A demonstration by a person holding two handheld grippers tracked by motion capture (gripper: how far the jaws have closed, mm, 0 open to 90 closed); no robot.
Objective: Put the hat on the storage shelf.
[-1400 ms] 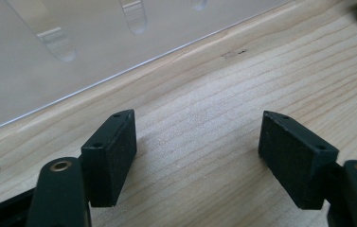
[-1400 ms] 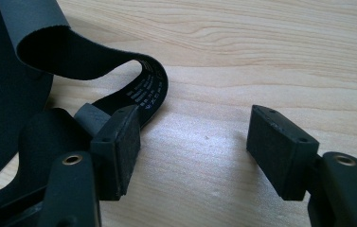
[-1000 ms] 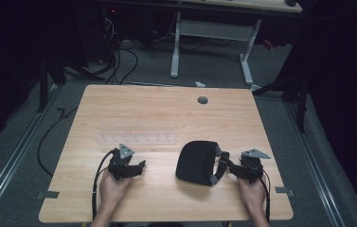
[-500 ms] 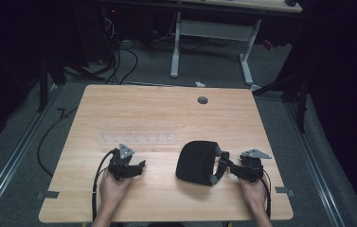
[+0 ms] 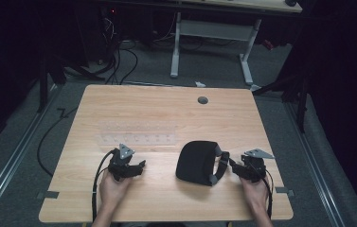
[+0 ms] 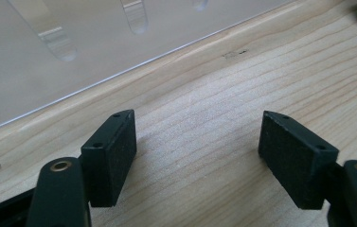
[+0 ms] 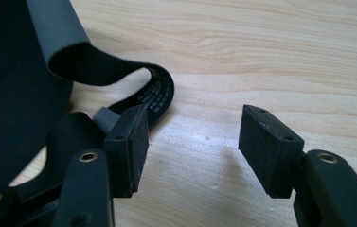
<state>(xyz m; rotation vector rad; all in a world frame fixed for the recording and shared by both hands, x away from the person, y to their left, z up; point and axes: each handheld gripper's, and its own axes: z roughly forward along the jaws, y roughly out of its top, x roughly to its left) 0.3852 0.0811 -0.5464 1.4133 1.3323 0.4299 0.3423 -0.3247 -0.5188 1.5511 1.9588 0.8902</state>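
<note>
Matt black cloth cap (image 5: pixel 197 162) on smooth pale wood table (image 5: pixel 157 113).

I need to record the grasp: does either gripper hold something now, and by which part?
Nothing is held. The right gripper, jaws just closing, has only bare table between them beside the black cap's strap. The left gripper is open and empty.

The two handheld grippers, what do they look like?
Both the left gripper and the right gripper are black, each topped by a grey three-cornered plate and trailing a black cable. Their jaws end in blocky black pads with small screw holes. Forearms are bare.

Bare tabletop (image 5: pixel 166 109) beyond (clear rack (image 5: pixel 138 133) midway)
</note>
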